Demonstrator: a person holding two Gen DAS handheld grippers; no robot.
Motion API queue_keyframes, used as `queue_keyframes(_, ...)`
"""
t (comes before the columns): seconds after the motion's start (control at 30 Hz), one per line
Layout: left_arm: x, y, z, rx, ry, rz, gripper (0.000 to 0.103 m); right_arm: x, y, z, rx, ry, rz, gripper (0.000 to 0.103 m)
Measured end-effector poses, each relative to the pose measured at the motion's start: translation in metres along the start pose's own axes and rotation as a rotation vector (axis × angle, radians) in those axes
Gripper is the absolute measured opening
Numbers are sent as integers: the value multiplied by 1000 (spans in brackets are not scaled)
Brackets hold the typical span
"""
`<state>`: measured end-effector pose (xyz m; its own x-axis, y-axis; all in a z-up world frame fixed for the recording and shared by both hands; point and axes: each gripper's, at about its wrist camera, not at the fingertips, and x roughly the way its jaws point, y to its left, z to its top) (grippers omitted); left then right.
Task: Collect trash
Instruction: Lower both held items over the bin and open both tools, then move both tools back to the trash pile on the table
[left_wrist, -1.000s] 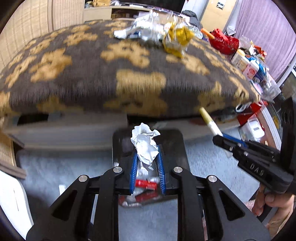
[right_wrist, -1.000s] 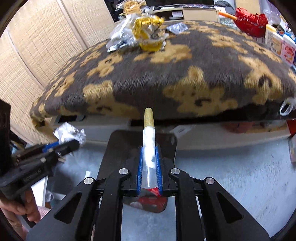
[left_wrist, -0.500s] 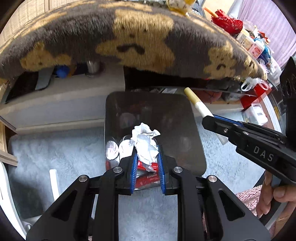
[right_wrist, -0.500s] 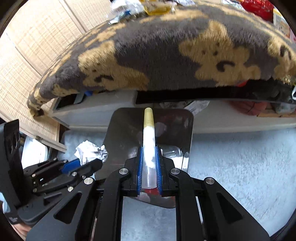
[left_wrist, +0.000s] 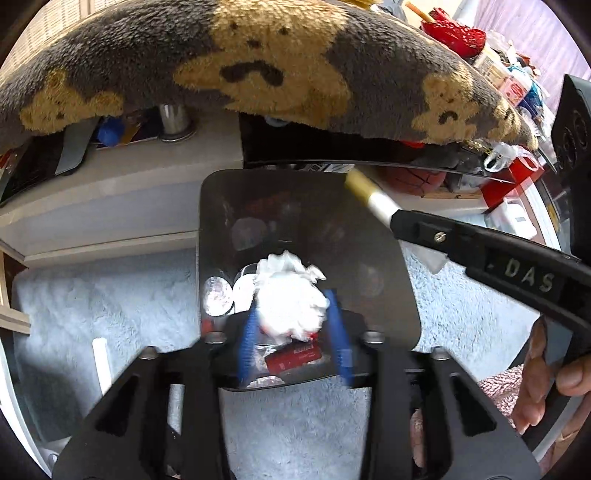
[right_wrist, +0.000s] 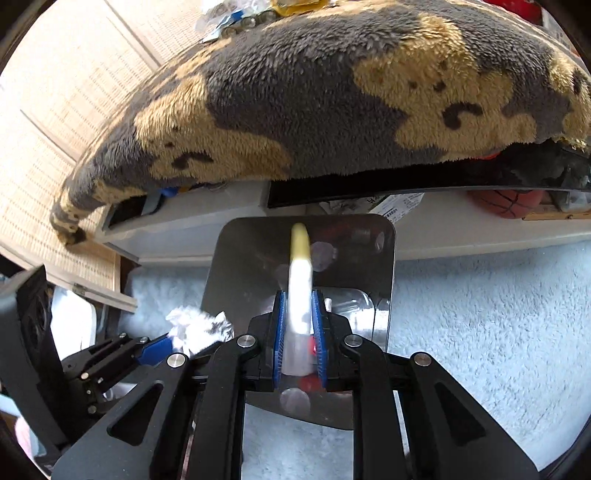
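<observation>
Here my left tool (left_wrist: 293, 325) hangs over the open bin (left_wrist: 221, 206), its blue pads spread wider than the paper wad (left_wrist: 290, 299) between them; the view is blurred, and I cannot tell whether the pads touch the wad at all. My right tool (right_wrist: 298, 332) is pressed onto a white tube (right_wrist: 300, 280) with a yellow tip, which points over the bin mouth.

Risks, as I judge them: the wad is light and crumpled, so it may cling to one pad or drift past the rim onto the pale rug (left_wrist: 110, 295). The tube is long and held near its base; let go at this tilt, it could strike the far rim and roll out. The two tools sit close over one opening and could knock each other.

Inside the bin lie a red packet (left_wrist: 295, 360) and foil pieces (left_wrist: 218, 301). Just beyond it runs a low white shelf (left_wrist: 110, 199), and above that the bear-print blanket (left_wrist: 258, 55) overhangs, limiting headroom. More wrappers (right_wrist: 258, 14) lie on top, far back. A basketball (right_wrist: 506, 203) sits under the overhang to the right.
</observation>
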<state>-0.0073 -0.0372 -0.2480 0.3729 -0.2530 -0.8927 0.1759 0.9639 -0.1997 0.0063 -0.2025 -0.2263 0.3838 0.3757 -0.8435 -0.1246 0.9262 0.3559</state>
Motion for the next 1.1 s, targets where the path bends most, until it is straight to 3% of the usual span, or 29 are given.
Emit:
queue_keyframes(0.07, -1, 1, 0, -3, 0, 6, 46, -2, -3, 1, 11, -4, -8, 19)
queue_keyframes(0.13, -2, 1, 1, -7, -2, 11, 51, -3, -6, 3, 21, -8, -14, 32)
queue_keyframes(0.2, -4, 2, 1, -12, -4, 16, 58, -6, -8, 4, 37, -24, -24, 66)
queue_keyframes(0.27, -7, 4, 2, -18, -10, 25, 77, -10, -9, 5, 40, -44, -45, 74)
queue_keyframes(0.33, -11, 5, 3, -20, -22, 52, 95, -13, -9, 7, 29, -53, -82, 88)
queue_keyframes(0.37, -12, 4, 5, -18, -25, 59, 95, -14, -9, 8, 25, -59, -102, 97)
queue_keyframes(0.53, -16, 8, 10, -17, -22, 79, 95, -24, -14, 13, 17, -84, -127, 99)
queue_keyframes(0.83, -46, 7, 25, -34, -94, 83, 95, -61, -26, 33, 114, -170, -75, 99)
queue_keyframes(1.1, -71, 9, 44, -46, -149, 75, 95, -85, -23, 47, 70, -228, -102, 99)
